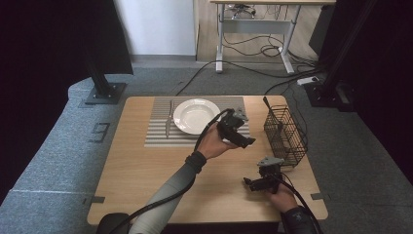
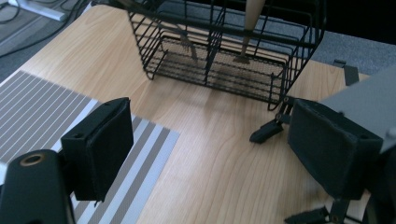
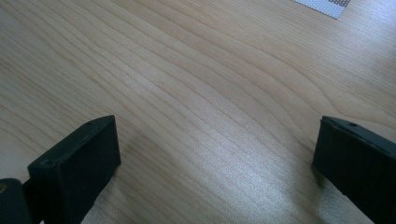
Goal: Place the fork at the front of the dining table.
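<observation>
jaws of both grippers wide, empty; black wire basket [image 2: 224, 56], utensils upright inside

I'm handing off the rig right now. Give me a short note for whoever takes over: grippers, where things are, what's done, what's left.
Left gripper: open, empty, raised between plate and basket, aimed at the basket.
Right gripper: open, empty, low over bare table near the front edge.
Things: plate sits on the striped mat; a utensil lies on the mat left of the plate; cutlery stands in the basket at the table's right.
Done: plate and left utensil look set.
Left: probably fetch the next piece from the basket and lay it by the plate.
</observation>
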Available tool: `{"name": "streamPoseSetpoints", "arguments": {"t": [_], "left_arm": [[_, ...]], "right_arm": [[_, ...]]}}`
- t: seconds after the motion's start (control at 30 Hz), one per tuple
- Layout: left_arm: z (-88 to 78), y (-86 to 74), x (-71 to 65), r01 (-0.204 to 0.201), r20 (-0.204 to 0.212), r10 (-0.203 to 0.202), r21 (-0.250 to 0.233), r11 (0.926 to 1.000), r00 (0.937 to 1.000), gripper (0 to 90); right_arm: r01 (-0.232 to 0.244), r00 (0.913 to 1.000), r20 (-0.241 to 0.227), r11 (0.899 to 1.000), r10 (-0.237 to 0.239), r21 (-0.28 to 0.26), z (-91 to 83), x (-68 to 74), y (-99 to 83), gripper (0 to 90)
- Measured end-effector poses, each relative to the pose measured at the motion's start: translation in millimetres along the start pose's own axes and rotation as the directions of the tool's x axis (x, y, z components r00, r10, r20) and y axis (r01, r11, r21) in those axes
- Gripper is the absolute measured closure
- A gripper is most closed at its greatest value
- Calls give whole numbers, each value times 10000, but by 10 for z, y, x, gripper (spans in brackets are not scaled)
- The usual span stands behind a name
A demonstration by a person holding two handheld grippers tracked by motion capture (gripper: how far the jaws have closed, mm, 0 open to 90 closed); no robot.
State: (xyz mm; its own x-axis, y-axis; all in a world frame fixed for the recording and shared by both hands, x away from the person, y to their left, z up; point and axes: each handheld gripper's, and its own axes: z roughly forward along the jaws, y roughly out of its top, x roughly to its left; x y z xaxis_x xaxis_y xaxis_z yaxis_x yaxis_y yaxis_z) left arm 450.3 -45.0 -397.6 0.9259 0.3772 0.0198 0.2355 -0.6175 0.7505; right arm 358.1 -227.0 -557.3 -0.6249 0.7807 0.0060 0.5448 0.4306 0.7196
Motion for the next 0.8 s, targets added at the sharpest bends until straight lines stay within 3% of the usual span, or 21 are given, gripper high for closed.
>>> {"name": "streamPoseSetpoints", "arguments": {"t": [0.17, 0.8], "left_arm": [[130, 126, -24, -95, 334, 94, 21, 10000, 9994, 185], [601, 537, -92, -382, 911, 367, 148, 9992, 9952, 347]], "right_arm": [[-5, 10000, 1, 10000, 5, 5, 1, 0, 0, 0], [42, 10000, -5, 10000, -42, 36, 4, -1, 2, 0]]}}
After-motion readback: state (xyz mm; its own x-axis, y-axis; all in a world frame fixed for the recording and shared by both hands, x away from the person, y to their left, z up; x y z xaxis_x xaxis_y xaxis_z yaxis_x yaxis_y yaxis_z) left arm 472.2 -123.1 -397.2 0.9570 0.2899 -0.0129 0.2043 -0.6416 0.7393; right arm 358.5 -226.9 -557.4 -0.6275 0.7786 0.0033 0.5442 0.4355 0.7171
